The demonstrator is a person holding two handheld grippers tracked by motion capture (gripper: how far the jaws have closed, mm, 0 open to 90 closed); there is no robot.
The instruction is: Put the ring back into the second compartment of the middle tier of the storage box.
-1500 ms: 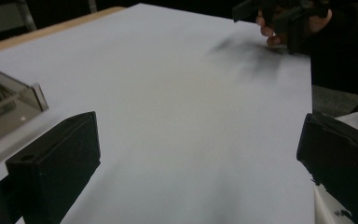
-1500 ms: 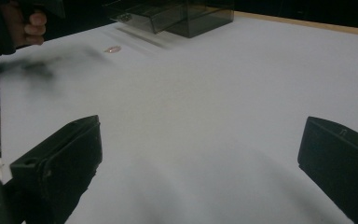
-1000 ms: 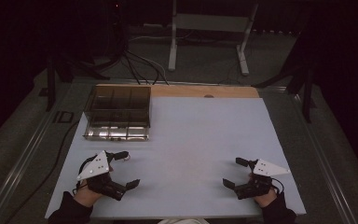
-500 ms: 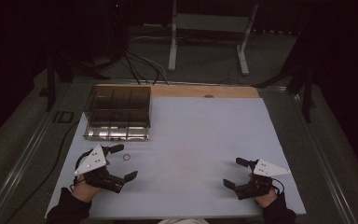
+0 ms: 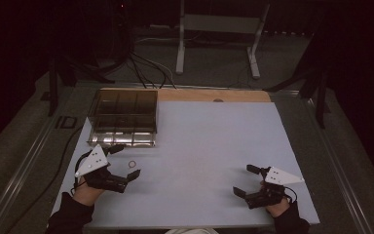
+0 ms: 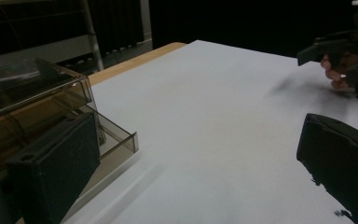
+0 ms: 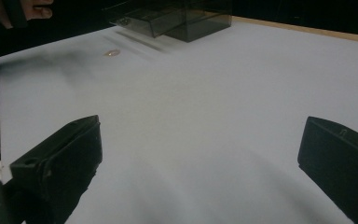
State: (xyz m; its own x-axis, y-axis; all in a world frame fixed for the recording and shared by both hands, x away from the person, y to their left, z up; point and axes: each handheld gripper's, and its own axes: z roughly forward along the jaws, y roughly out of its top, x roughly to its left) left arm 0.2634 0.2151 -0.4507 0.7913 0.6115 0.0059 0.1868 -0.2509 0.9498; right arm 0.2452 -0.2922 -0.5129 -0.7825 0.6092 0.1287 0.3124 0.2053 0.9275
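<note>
Two wide-spread claws, left claw and right claw, one ring, one box.

Left gripper: matt black plastic jaws, slightly grainy face, spread wide; flat matt pale-grey three-cornered plate on top. Right gripper: same matt black plastic, jaws also apart, same pale plate. Smooth matt white sheet covering the table runs under and ahead of both jaw pairs, no gloss, looks like paper or thin board. Bare wood strip along its far edge, light tan, dull finish. Smoky translucent brown plastic compartment box just beyond the left gripper's far jaw: glossy, hard-edged walls, bright reflections on the near side. Small thin ring between the left jaws: reddish-brown; material can't tell.
</note>
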